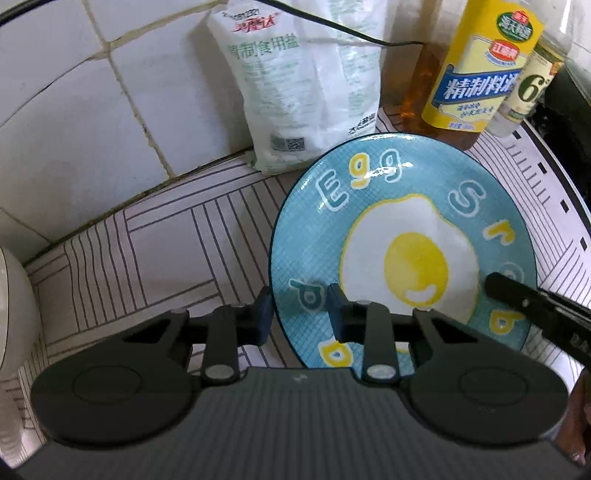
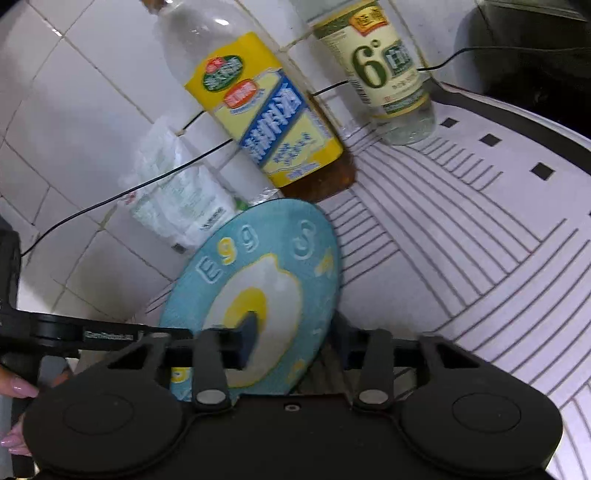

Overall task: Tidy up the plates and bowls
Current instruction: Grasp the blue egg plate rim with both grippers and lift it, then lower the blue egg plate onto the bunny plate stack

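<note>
A round blue plate (image 1: 406,206) with a fried egg picture and the letters "Egg" lies on the striped counter mat (image 1: 166,240). My left gripper (image 1: 300,314) is shut on its near left rim, with one blue pad outside the edge and the other on the plate's face. In the right wrist view the plate (image 2: 258,273) looks tilted. My right gripper (image 2: 295,339) is shut on its rim, one pad on the egg picture and the other behind the edge. The right gripper's black finger (image 1: 517,299) reaches onto the plate's right side in the left wrist view.
Against the tiled wall stand a white salt bag (image 1: 303,92), a yellow-labelled bottle (image 1: 476,74) and a clear vinegar bottle (image 1: 524,96). A black cable (image 1: 332,26) runs across the wall. A white rounded appliance (image 1: 14,302) sits at the left. A hand with pink nails (image 2: 18,387) holds the left gripper.
</note>
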`<act>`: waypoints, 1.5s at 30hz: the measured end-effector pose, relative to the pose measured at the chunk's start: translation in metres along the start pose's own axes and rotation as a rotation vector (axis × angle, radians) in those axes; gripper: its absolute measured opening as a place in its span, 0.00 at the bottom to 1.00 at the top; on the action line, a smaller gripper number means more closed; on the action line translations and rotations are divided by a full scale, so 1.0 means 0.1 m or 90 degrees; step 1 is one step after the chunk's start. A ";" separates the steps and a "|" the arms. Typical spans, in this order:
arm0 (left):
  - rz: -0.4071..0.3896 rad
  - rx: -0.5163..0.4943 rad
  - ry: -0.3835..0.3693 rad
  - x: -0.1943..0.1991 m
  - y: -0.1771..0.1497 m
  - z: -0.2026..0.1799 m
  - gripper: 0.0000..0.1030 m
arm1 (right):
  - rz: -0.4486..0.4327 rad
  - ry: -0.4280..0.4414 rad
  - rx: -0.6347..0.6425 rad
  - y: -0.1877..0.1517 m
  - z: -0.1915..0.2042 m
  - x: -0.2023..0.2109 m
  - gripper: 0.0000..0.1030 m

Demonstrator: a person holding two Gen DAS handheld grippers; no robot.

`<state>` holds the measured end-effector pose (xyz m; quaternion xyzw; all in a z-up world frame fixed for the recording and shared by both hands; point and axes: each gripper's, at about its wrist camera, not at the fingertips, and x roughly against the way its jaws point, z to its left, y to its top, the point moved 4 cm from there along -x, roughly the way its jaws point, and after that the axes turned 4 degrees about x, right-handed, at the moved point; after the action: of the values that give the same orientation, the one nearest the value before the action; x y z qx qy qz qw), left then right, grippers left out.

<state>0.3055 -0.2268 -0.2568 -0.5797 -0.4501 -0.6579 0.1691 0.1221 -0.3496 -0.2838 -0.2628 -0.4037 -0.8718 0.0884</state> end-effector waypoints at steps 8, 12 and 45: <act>0.009 0.005 0.015 0.20 -0.07 -0.03 0.27 | 0.039 0.002 0.011 0.03 -0.07 0.06 0.17; -0.002 0.004 0.025 0.37 -0.18 -0.06 0.27 | 0.071 0.025 0.043 0.01 -0.01 0.15 0.19; -0.039 0.248 0.089 1.92 -1.79 0.28 0.27 | 0.167 0.222 0.224 -0.26 0.81 1.15 0.19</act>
<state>0.1377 -0.0513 -0.1540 -0.4750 -0.5734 -0.6017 0.2890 0.0467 -0.2651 -0.1967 -0.1393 -0.4901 -0.8016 0.3127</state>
